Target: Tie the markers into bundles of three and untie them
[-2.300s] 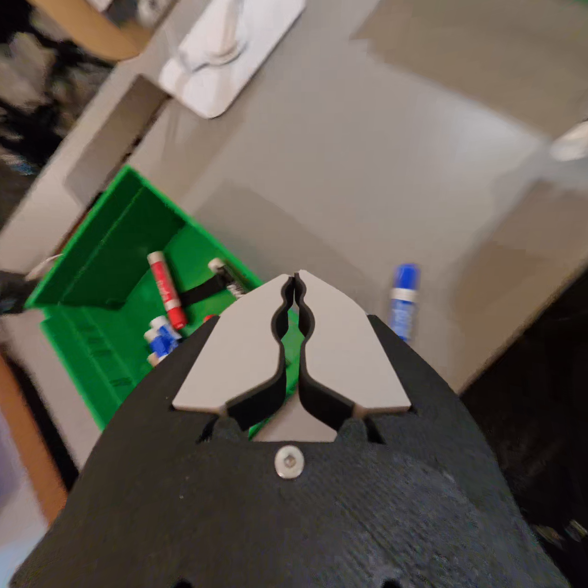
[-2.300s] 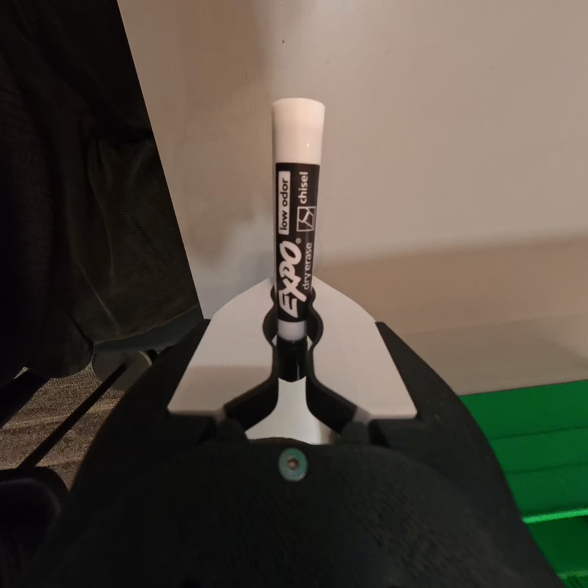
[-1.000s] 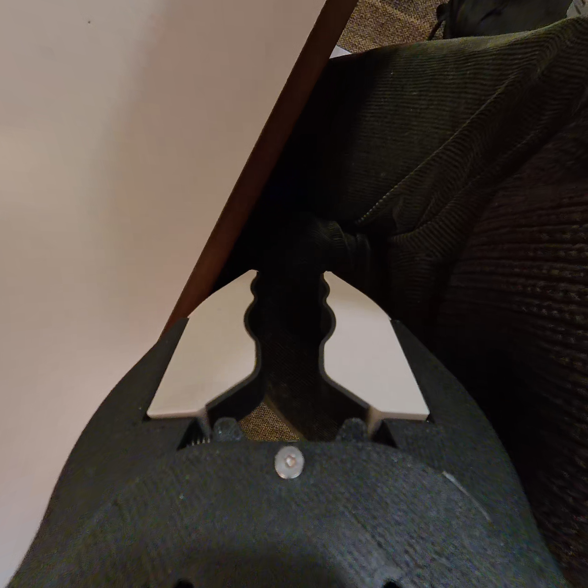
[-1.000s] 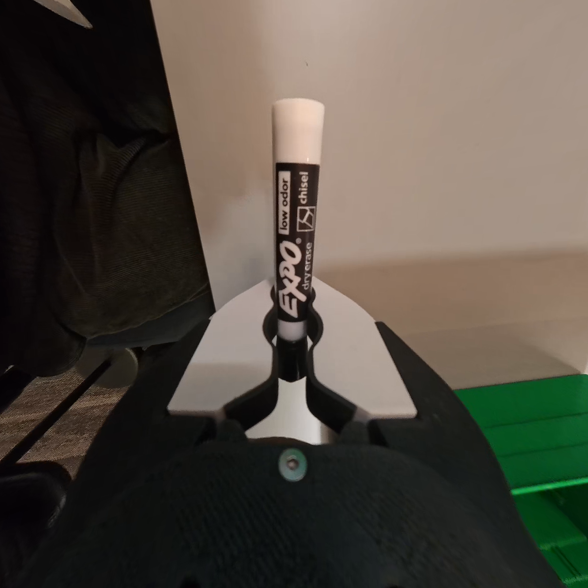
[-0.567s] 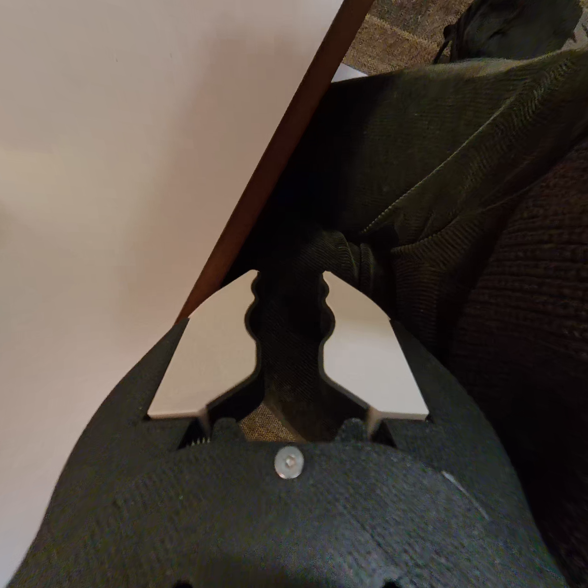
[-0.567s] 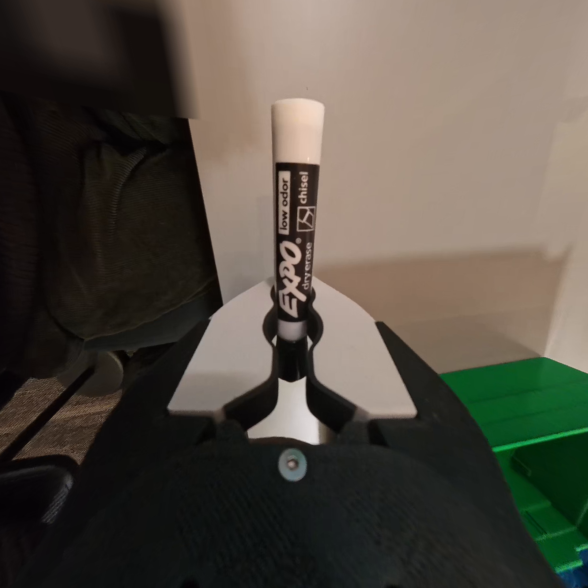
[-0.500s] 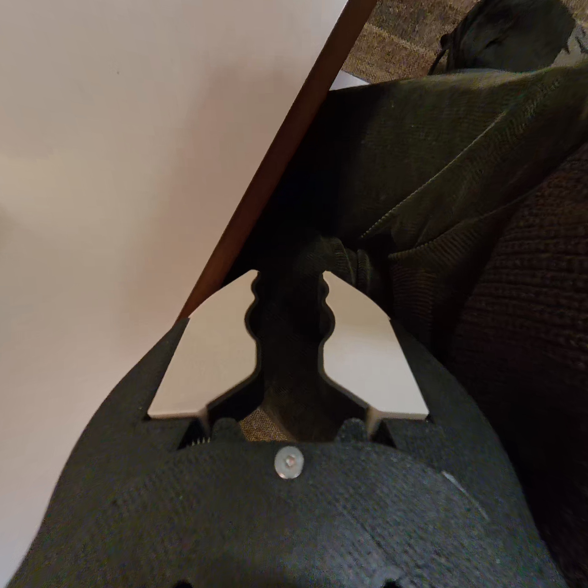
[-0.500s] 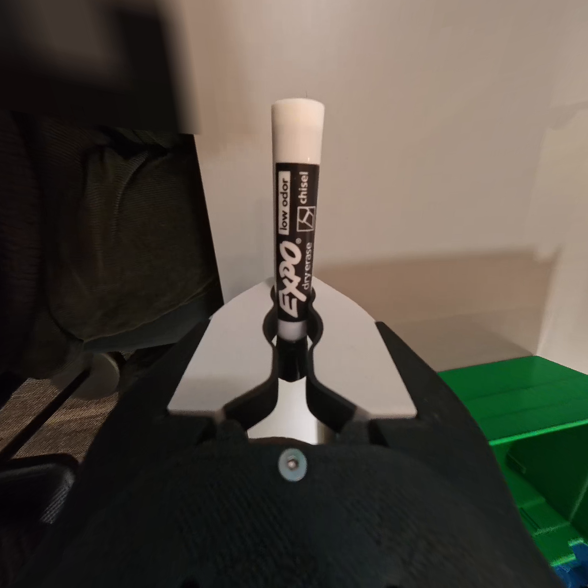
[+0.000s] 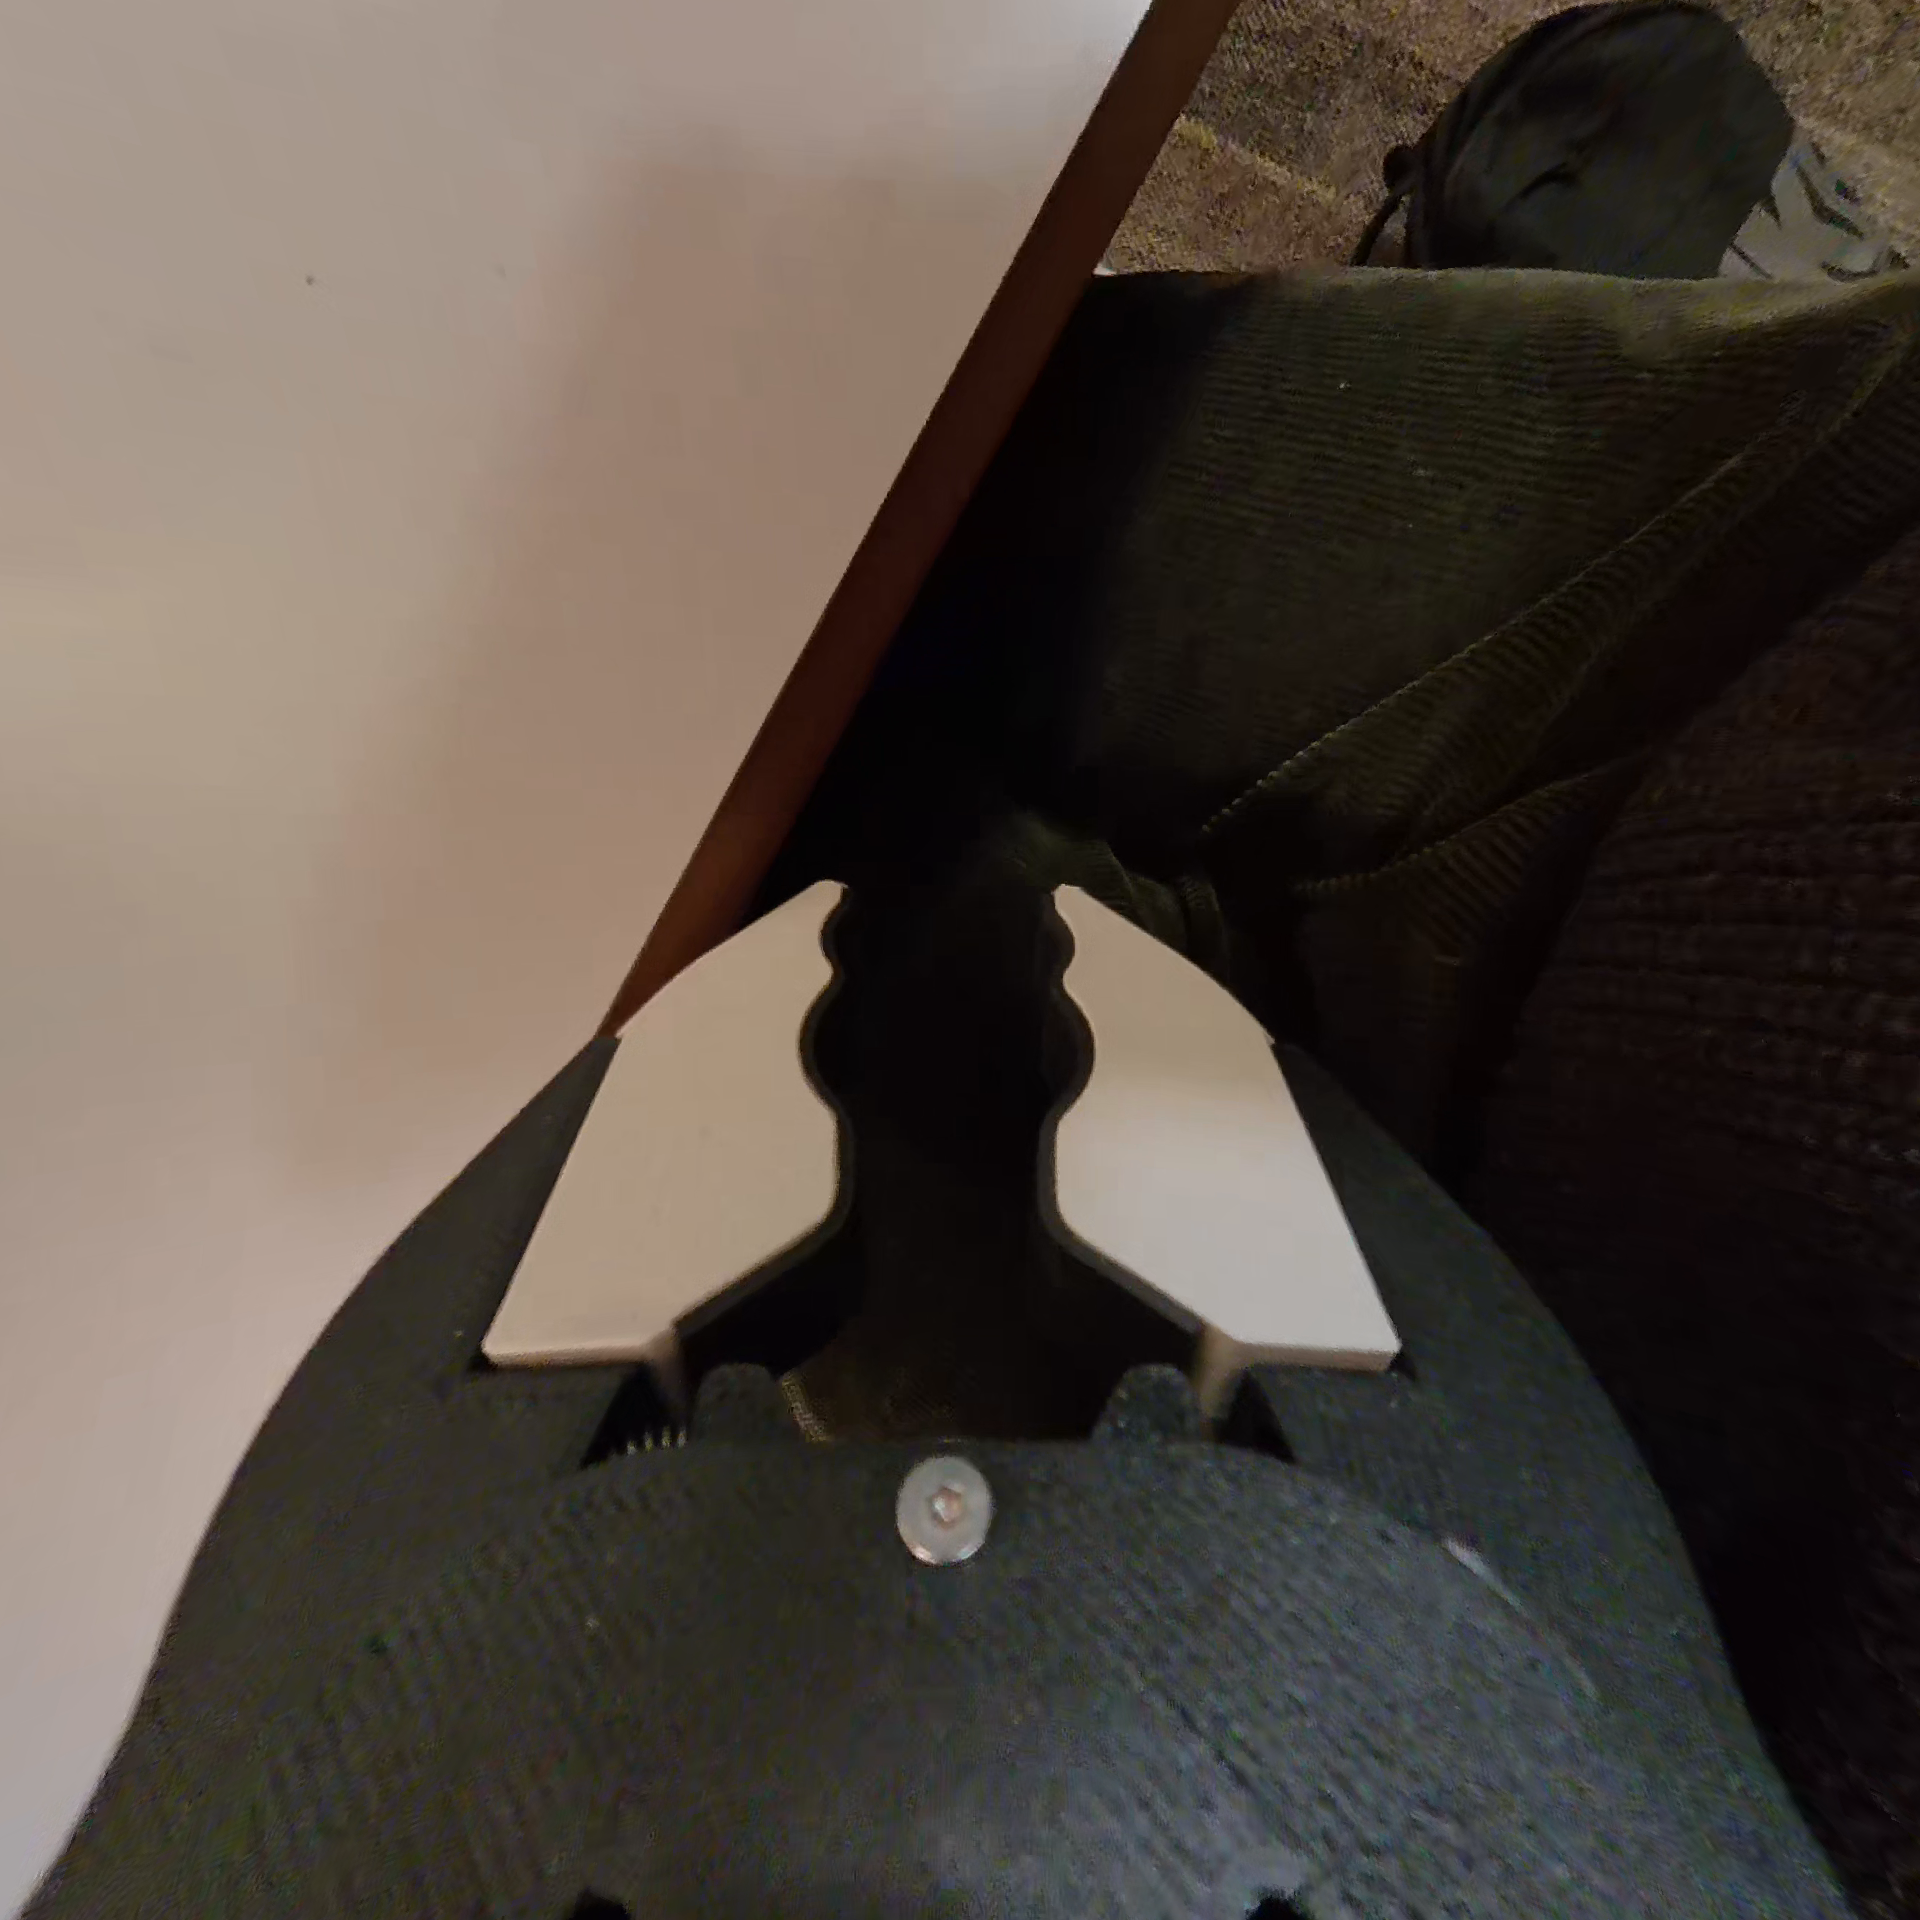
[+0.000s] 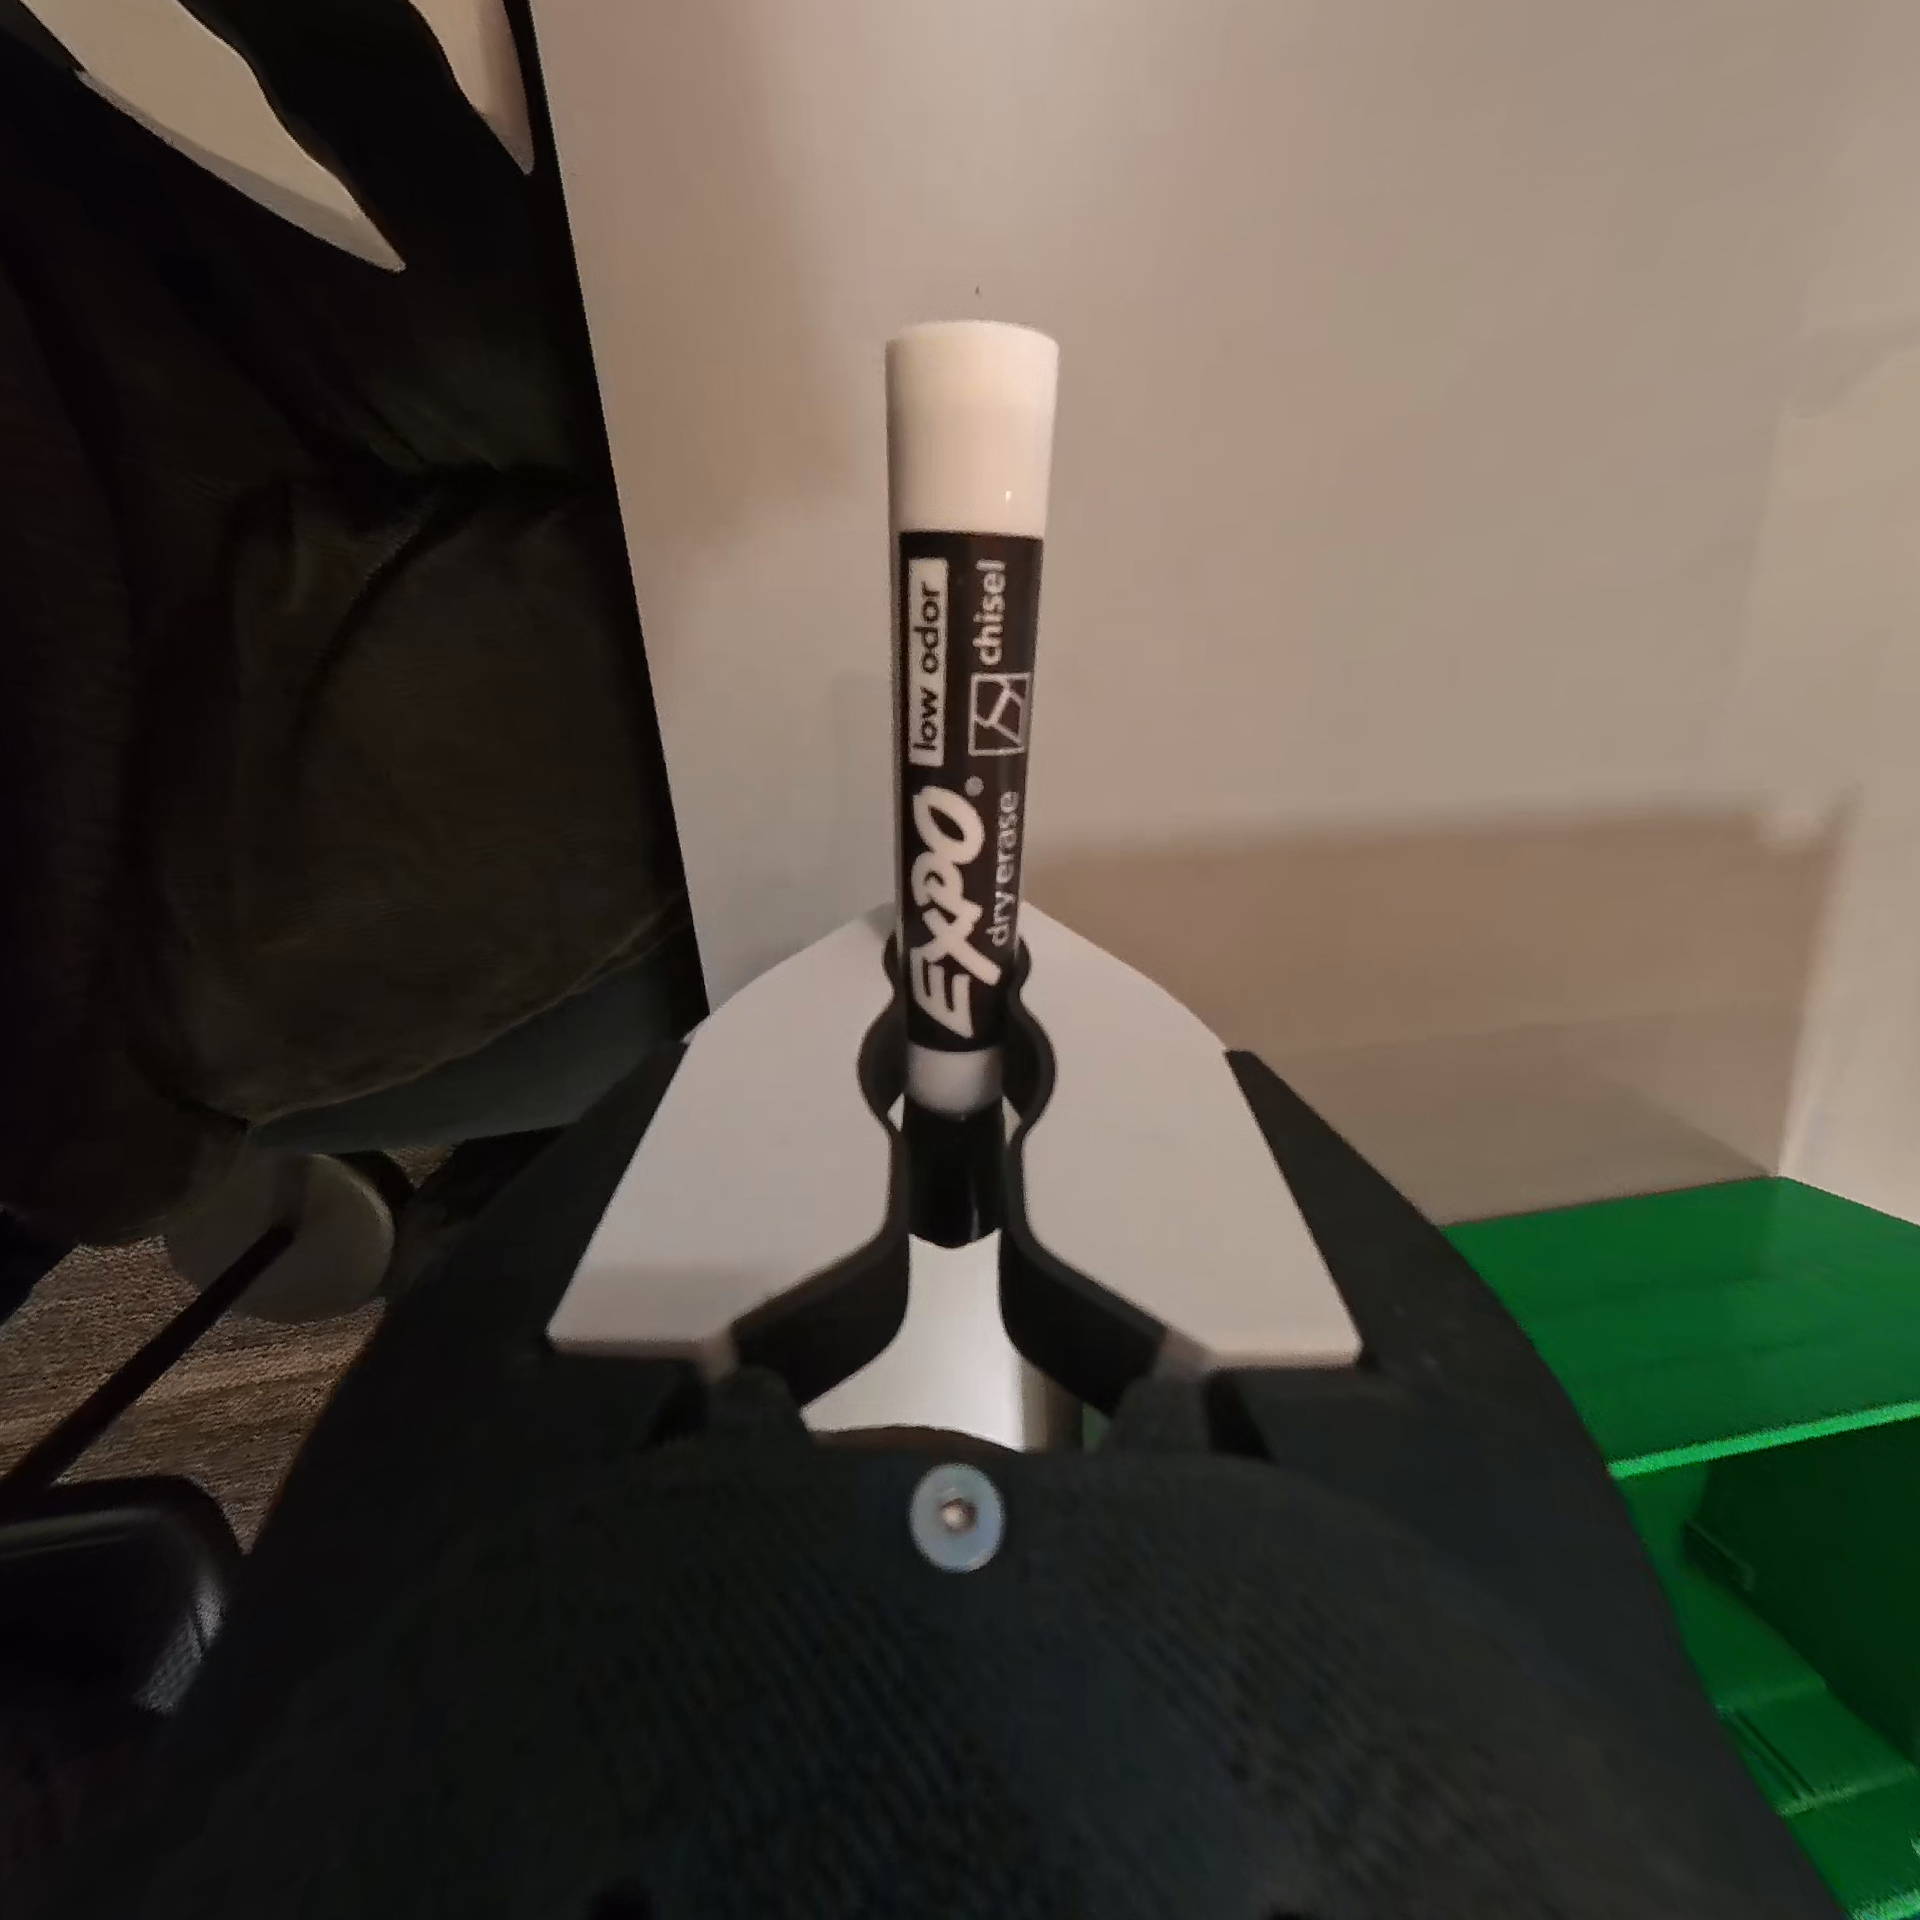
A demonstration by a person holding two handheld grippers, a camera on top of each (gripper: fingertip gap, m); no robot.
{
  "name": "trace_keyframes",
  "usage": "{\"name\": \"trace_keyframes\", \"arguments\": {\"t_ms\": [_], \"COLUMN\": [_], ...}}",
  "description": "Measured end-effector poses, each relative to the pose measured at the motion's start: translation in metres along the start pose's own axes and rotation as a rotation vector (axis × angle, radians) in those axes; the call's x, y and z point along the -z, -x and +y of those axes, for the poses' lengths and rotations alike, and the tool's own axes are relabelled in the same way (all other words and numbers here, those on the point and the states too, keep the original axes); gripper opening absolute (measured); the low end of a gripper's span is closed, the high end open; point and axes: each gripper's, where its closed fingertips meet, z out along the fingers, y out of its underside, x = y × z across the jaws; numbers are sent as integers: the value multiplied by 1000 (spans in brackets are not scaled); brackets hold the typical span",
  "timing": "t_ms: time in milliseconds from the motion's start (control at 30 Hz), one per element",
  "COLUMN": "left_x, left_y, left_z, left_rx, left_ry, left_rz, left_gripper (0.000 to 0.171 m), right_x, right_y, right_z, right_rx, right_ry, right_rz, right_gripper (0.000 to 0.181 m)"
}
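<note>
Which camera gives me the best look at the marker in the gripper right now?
The right wrist view: the marker stands centred, sharp, clamped in the right gripper. The left wrist view shows none of it, only the open left gripper by the table edge.

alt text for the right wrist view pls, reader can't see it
The right gripper is shut on a black-and-white marker that points straight out from its fingers over a pale tabletop. A green bin sits at lower right; dark corduroy clothing fills the left.
</note>
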Motion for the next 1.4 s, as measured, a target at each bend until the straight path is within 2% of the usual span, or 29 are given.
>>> {"name": "trace_keyframes", "arguments": {"t_ms": [233,500,700,867,967,1033,1267,1367,1400], "left_x": [-1,-3,-25,-49,-66,-71,-93,-103,-105], "left_y": [-14,-37,-59,-65,-84,-90,-86,-89,-92], "left_z": [7,18,8,13,26,26,29,28,25], "left_rx": [36,18,216,317,379,396,420,515,530], "left_ry": [25,74,30,22,93,113,287,309,276], "left_rz": [51,65,127,79,107,88,17,94,145], "left_gripper": [36,37,40,43,42,41,61,67,59], "right_x": [-3,1,-3,-5,-4,-3,6,8,8], "right_y": [9,34,68,109,129,140,144,137,135], "right_z": [-3,1,16,33,38,40,42,45,47], "right_rx": [-19,-33,-71,-90,-86,-79,-75,-88,-93], "right_ry": [-7,-12,-4,13,12,15,-7,-15,-18], "right_rz": [-25,-30,-59,-87,-96,-100,-81,-70,-70], "right_gripper": [14,14,14,14,14,14,14,14,14]}}
